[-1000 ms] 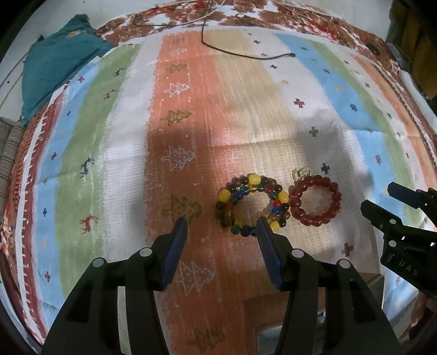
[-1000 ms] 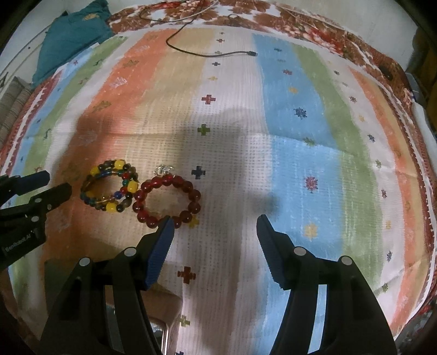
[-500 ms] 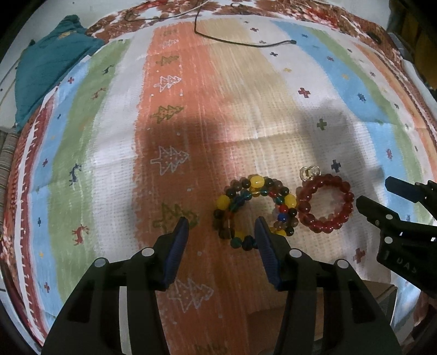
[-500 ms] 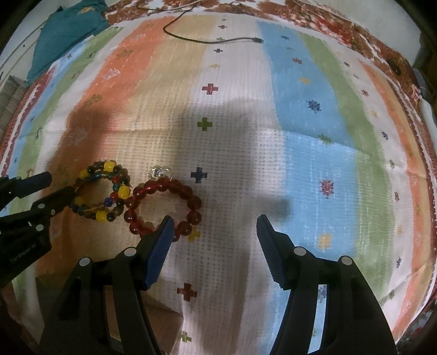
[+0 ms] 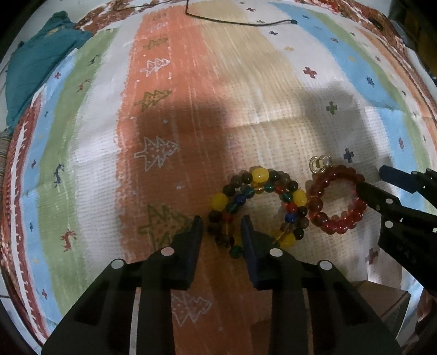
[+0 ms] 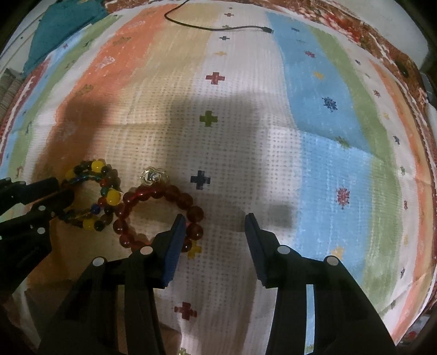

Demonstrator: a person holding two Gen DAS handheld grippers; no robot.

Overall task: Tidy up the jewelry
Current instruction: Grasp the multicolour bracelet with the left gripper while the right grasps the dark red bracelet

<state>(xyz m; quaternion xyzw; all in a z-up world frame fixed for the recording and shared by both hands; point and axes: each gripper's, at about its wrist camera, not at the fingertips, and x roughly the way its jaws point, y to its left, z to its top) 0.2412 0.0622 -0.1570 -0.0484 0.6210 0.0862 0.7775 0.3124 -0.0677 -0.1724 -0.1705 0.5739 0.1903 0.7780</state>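
while both tools hang low over the striped cloth point(image 5: 169, 114), the left gripper point(image 5: 222, 228) has its jaws partly drawn in around the near side of the multicolour bead bracelet point(image 5: 259, 202); beads sit in the gap between the two blue pads, but whether the pads actually press them cannot be told. that bracelet is a loose double coil of yellow, green, blue, red and brown beads, lying flat just ahead of the left jaws, most of it ahead and to their right.

touching its right edge lies the red bead bracelet point(image 5: 337, 200), also flat on the cloth, with a small clear charm point(image 5: 319, 163) at its far side. in the right wrist view the right gripper point(image 6: 214, 225) is spread wide, holding nothing: its left pad sits over the near right part of the red bead bracelet point(image 6: 161, 215), and its right pad stands over bare cloth point(image 6: 314, 142), well clear of the beads. the multicolour bead bracelet point(image 6: 92, 196) is further to the left of those jaws, with the left gripper point(image 6: 62, 191) over it.

far ahead of both jaws, a black cable point(image 5: 240, 21) trails across the cloth, and a teal garment point(image 5: 38, 68) lies bunched at the far left.
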